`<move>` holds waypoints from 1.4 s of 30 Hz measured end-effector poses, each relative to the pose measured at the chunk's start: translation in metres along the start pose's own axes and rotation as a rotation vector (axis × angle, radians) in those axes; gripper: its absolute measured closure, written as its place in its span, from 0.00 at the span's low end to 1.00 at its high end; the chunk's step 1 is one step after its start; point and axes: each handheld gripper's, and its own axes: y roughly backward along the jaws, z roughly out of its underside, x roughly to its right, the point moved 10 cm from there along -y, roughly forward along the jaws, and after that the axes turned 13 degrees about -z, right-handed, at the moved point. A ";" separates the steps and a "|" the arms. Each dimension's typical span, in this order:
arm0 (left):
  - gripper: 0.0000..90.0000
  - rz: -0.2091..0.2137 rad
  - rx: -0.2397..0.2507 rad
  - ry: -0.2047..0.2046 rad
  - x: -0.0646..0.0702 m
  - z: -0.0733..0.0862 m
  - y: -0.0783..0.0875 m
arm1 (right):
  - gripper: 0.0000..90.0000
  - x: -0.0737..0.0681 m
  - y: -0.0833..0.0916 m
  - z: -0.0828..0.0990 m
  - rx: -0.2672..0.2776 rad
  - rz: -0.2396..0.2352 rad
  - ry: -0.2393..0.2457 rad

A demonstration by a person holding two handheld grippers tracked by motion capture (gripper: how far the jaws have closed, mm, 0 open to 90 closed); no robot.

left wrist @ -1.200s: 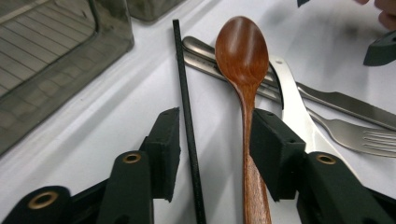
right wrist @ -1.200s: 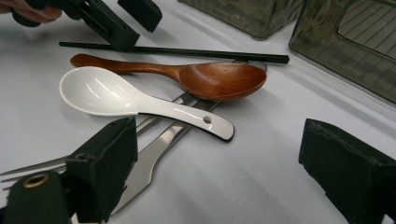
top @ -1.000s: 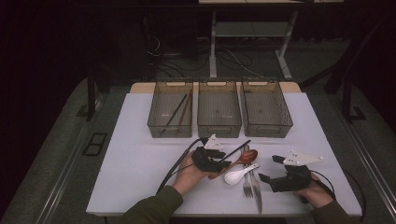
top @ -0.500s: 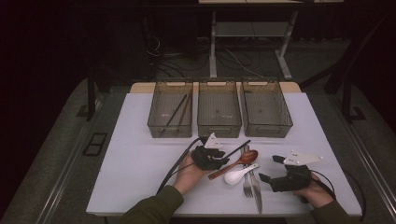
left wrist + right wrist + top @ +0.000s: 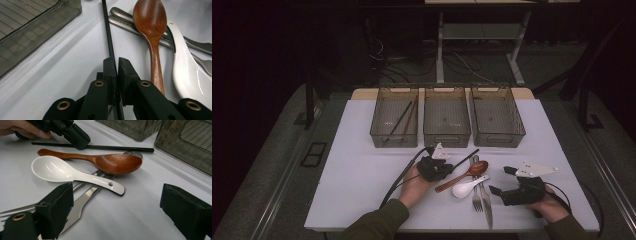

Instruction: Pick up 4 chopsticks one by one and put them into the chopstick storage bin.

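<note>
A black chopstick [image 5: 468,155] [image 5: 107,30] [image 5: 117,148] lies on the white table [image 5: 362,170]. My left gripper [image 5: 443,167] [image 5: 116,61] [image 5: 75,135] has just been closing and is now shut on it near one end. Beside it lie a brown wooden spoon [image 5: 464,175] [image 5: 151,22] [image 5: 112,162] and a white ceramic spoon [image 5: 466,187] [image 5: 186,65] [image 5: 55,170], both resting across a metal fork [image 5: 475,197] and knife [image 5: 486,202]. My right gripper [image 5: 502,180] [image 5: 120,207] is open, low over the table to the right of the cutlery.
Three clear grey bins stand in a row at the back: the left bin [image 5: 379,131] holds chopsticks [image 5: 404,116], the middle bin [image 5: 446,136] and right bin [image 5: 518,131] look bare. The table's front edge runs just behind both hands.
The left gripper's jaws have closed onto the black chopstick. Both hands have stayed where they were.
</note>
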 end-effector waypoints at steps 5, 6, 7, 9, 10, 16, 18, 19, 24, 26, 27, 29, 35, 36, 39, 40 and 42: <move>0.94 -0.002 0.002 0.002 0.000 0.000 0.000 | 0.13 -0.001 0.000 0.000 -0.003 -0.001 0.000; 0.95 -0.002 0.003 0.001 0.000 0.000 0.000 | 0.13 -0.001 0.000 0.000 -0.004 -0.001 0.001; 0.95 -0.002 0.003 0.003 0.000 0.000 0.000 | 0.13 0.000 0.000 0.000 -0.004 -0.001 0.000; 0.95 -0.006 0.005 -0.003 -0.001 -0.001 0.000 | 0.13 0.000 0.000 0.000 0.001 0.000 0.000; 0.95 -0.008 0.005 -0.002 -0.002 -0.001 0.000 | 0.13 0.000 0.000 0.000 0.002 0.000 0.000; 0.95 -0.011 0.007 0.012 -0.005 -0.001 0.000 | 0.13 0.000 0.001 0.000 0.001 -0.003 0.000; 0.95 -0.008 0.007 0.012 -0.005 -0.002 0.002 | 0.13 0.000 0.000 0.000 0.000 -0.004 0.002; 0.95 -0.005 0.008 0.013 -0.006 -0.002 0.003 | 0.13 0.000 0.000 0.000 -0.001 -0.004 0.003; 0.95 0.008 0.016 0.017 -0.008 -0.005 0.008 | 0.13 0.000 0.000 0.000 -0.001 -0.004 0.002; 0.95 0.011 0.019 0.018 -0.009 -0.005 0.010 | 0.13 0.000 0.000 0.000 0.000 -0.004 0.003; 0.95 0.014 0.021 0.015 -0.009 -0.006 0.011 | 0.13 0.000 0.000 0.000 0.000 -0.004 0.003; 0.95 0.021 0.019 0.009 -0.009 -0.006 0.013 | 0.13 0.000 0.000 0.000 0.000 -0.005 0.004; 0.95 0.046 0.013 -0.002 -0.010 -0.005 0.021 | 0.13 0.000 0.001 0.000 0.001 -0.005 0.002; 0.95 0.050 0.012 -0.001 -0.010 -0.005 0.023 | 0.13 0.000 0.001 0.000 0.001 -0.005 0.002; 0.95 0.066 0.019 -0.002 -0.012 -0.006 0.030 | 0.13 0.000 0.001 0.000 0.000 -0.006 0.002; 0.95 0.071 0.019 0.001 -0.012 -0.006 0.032 | 0.13 0.000 0.001 0.000 0.001 -0.006 0.003; 0.95 0.081 0.023 0.003 -0.014 -0.007 0.035 | 0.13 0.000 0.001 0.000 0.000 -0.006 0.002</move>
